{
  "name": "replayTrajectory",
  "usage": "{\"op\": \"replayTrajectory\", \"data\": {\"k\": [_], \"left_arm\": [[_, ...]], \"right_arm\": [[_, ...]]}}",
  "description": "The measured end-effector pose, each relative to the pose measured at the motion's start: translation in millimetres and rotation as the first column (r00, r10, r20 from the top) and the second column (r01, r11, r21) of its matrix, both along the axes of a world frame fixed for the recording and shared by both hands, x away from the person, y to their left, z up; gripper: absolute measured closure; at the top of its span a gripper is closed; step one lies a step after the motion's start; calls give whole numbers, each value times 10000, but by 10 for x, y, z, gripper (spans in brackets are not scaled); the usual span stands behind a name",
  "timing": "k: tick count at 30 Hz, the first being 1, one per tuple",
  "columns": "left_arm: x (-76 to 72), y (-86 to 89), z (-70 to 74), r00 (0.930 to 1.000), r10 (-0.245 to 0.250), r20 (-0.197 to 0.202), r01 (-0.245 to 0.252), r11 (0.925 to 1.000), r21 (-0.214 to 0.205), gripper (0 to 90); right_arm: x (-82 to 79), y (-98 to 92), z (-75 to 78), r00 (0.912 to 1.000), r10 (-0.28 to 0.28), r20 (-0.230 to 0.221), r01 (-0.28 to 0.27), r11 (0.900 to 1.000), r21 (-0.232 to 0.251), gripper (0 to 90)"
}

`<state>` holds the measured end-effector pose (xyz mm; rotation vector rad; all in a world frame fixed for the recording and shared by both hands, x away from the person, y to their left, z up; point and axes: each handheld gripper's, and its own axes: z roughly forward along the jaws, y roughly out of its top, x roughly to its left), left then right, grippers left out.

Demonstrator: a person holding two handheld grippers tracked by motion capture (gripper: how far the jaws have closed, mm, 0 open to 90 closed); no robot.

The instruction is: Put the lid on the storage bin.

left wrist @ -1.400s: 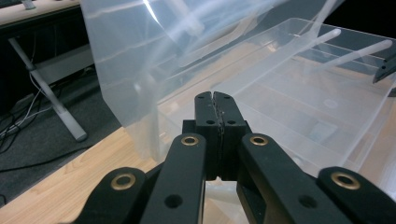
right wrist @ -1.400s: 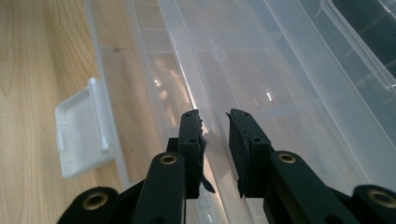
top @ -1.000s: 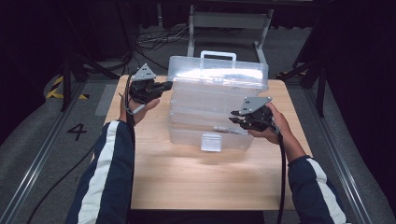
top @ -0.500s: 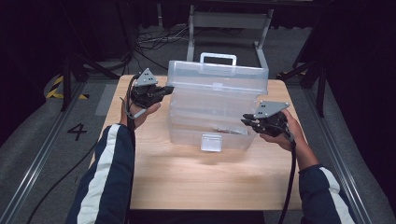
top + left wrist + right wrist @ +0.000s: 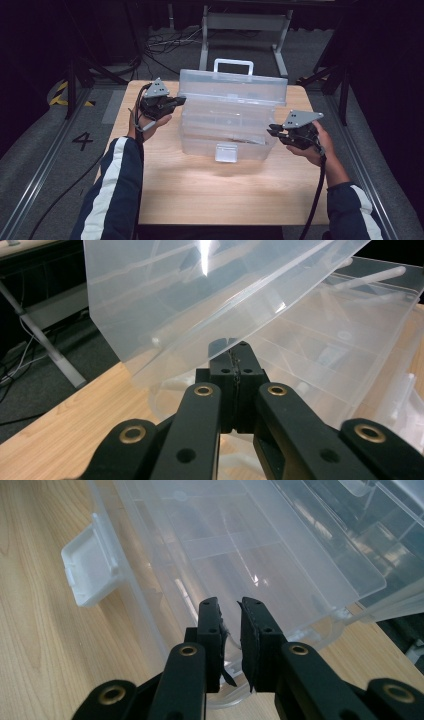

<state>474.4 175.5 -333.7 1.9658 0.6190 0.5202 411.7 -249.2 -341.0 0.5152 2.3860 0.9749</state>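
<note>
A clear plastic box (image 5: pixel 227 122) sits mid-table (image 5: pixel 200 195), its lid (image 5: pixel 200 300) raised and tilted, white latch (image 5: pixel 87 567) at the front. The left gripper (image 5: pixel 234 347), jaws pressed together, touches the lid's lower edge. The right gripper (image 5: pixel 230 611), jaws narrowly apart, straddles the box's rim

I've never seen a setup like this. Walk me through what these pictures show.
A person holds a hand tool with two black fingers in each hand. The high view looks down on a wooden table; the other two cameras ride on the tools. On the table stands a clear plastic box, its lid tilted up. The left gripper, fingers pressed together, pinches the lid's edge. The right gripper, fingers slightly apart, sits at the box's side, near its white latch.
</note>
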Motion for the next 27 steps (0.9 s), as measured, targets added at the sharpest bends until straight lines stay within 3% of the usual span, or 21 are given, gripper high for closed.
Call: {"op": "replayTrajectory", "data": {"k": [7, 22, 27], "left_arm": [[-45, 3, -39, 9999, -122, -22, 123, 9995, 279, 900], [-129, -1, -117, 9996, -259, -98, 265, 9976, 635, 900], [-168, -4, -162, 9992, -357, -159, 368, 9963, 777, 900]], "right_arm": [[-38, -74, -20, 9999, -103, -105, 106, 9994, 318, 809], [-75, -159, -121, 9988, -375, -301, 383, 9989, 276, 797], [-92, -193, -130, 9981, -416, -459, 439, 9978, 501, 780]]}}
